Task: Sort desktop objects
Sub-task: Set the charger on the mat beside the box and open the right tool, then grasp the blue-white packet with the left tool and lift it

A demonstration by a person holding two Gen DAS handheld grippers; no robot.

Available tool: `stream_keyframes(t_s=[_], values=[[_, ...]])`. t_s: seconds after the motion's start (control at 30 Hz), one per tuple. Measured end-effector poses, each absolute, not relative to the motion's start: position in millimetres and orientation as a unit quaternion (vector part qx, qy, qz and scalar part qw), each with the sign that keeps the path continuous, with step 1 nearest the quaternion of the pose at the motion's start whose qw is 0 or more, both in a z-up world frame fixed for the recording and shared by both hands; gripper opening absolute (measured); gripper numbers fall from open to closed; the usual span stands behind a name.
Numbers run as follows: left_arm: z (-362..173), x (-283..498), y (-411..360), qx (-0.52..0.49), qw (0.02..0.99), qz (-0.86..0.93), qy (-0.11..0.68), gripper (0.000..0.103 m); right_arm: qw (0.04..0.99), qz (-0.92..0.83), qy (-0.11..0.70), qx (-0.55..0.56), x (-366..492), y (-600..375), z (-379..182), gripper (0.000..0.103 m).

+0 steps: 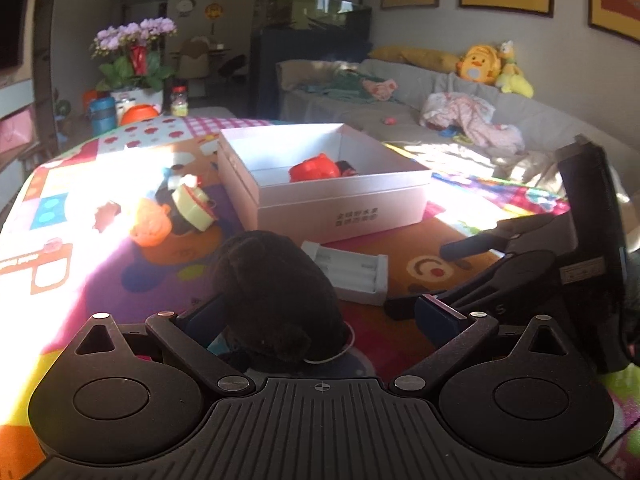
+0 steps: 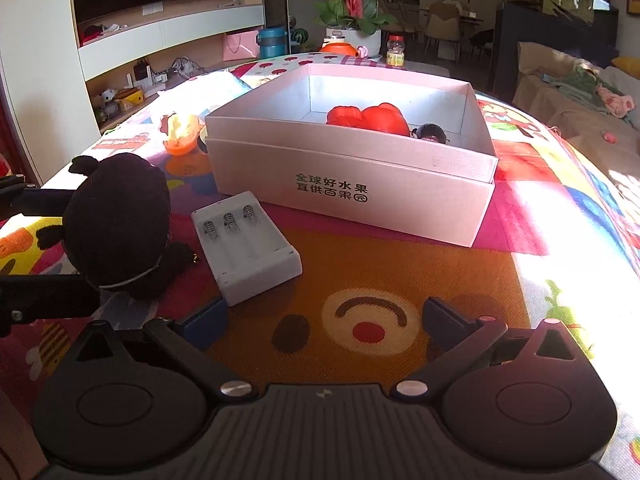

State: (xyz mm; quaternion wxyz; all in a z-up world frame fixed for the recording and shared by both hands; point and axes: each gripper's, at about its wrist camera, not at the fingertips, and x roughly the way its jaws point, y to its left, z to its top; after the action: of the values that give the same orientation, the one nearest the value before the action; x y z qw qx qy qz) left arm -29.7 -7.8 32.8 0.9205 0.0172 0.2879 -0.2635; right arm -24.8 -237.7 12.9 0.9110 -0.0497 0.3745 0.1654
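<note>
Black plush toy (image 1: 276,300) sits between wide-open left gripper (image 1: 320,316), ungripped | right gripper (image 2: 324,316) open, empty, near battery holder (image 2: 246,246) | white box (image 2: 352,184) collects toys

Dark plush toy (image 2: 120,220) and white battery case (image 2: 246,248) before open white box (image 2: 352,196).

Open box (image 2: 352,184) resting mid-tabletop (image 2: 520,240), two toys (image 2: 366,118) inside. Battery holder (image 2: 246,246) lying just in front of box, plush toy (image 2: 118,220) immediately to its left. Cluster of small toys (image 1: 172,212) left of box. Flower pot (image 2: 352,12) far behind, at tabletop's rear edge.
</note>
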Motion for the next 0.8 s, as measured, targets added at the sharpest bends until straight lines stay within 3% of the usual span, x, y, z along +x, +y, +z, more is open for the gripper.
stream_keyframes(t_s=[0.27, 0.43, 0.57, 0.7, 0.8], values=[[43.6, -21.7, 11.8, -0.012, 0.939, -0.210, 0.272, 0.103, 0.906, 0.192, 0.370, -0.066, -28.3, -227.5, 18.0, 0.103], [69.2, 34.3, 47.7, -0.077, 0.960, -0.103, 0.249, 0.103, 0.911, 0.186, 0.357, -0.094, -34.3, -217.4, 14.6, 0.103], [68.5, 109.8, 50.9, -0.038, 0.966, -0.028, 0.255, 0.092, 0.912, 0.184, 0.353, -0.100, -36.0, -216.4, 15.5, 0.103], [63.8, 181.3, 38.9, 0.031, 0.962, -0.018, 0.270, 0.100, 0.910, 0.186, 0.359, -0.089, -33.6, -219.8, 15.0, 0.103], [46.7, 227.7, 29.7, 0.083, 0.947, -0.010, 0.309, 0.100, 0.909, 0.188, 0.364, -0.081, -31.6, -221.5, 13.8, 0.103]])
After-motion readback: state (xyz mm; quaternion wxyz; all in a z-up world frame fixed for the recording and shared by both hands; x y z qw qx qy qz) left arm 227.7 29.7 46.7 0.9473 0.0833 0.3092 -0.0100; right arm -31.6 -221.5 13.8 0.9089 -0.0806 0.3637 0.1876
